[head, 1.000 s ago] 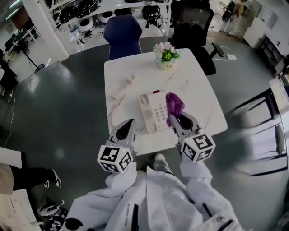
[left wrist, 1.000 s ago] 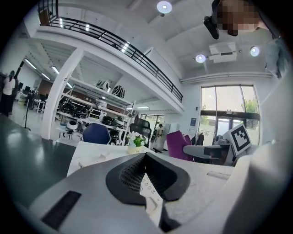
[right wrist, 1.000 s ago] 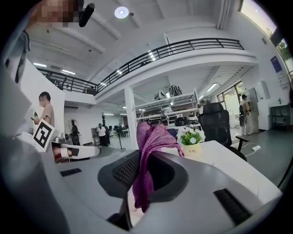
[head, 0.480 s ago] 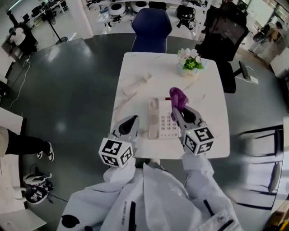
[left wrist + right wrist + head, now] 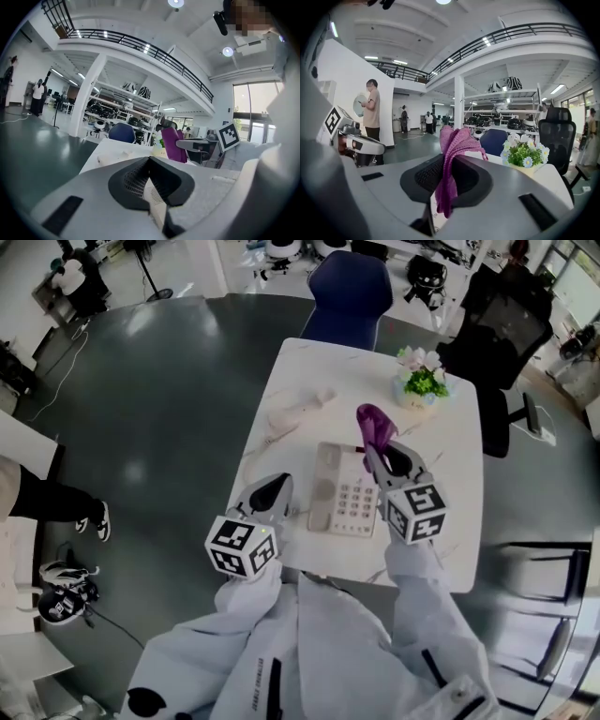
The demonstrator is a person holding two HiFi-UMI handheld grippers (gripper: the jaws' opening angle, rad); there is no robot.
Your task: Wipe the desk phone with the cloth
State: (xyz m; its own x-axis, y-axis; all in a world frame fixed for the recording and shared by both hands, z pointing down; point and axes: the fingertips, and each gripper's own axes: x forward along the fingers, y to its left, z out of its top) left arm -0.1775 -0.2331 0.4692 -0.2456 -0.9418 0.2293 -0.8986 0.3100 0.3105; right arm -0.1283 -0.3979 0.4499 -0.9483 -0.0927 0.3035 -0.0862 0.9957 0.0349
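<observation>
From the head view, the desk phone lies flat on the worktop, with the purple cloth above its far right corner. In the left gripper view, the left tool is closed and empty. In the right gripper view, the right tool pinches the cloth at a fold. The cloth looks soft and light, so I judge a bunched hold suits it.

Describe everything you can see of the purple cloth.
The cloth is purple, a soft, knit-looking fabric bunched into a crumpled fold. The right gripper is shut on its middle, so one end stands up past the jaws and a shorter end hangs below them. It is held above the white table, near the far right corner of the phone. As far as the views show, only the gripper touches it.
</observation>
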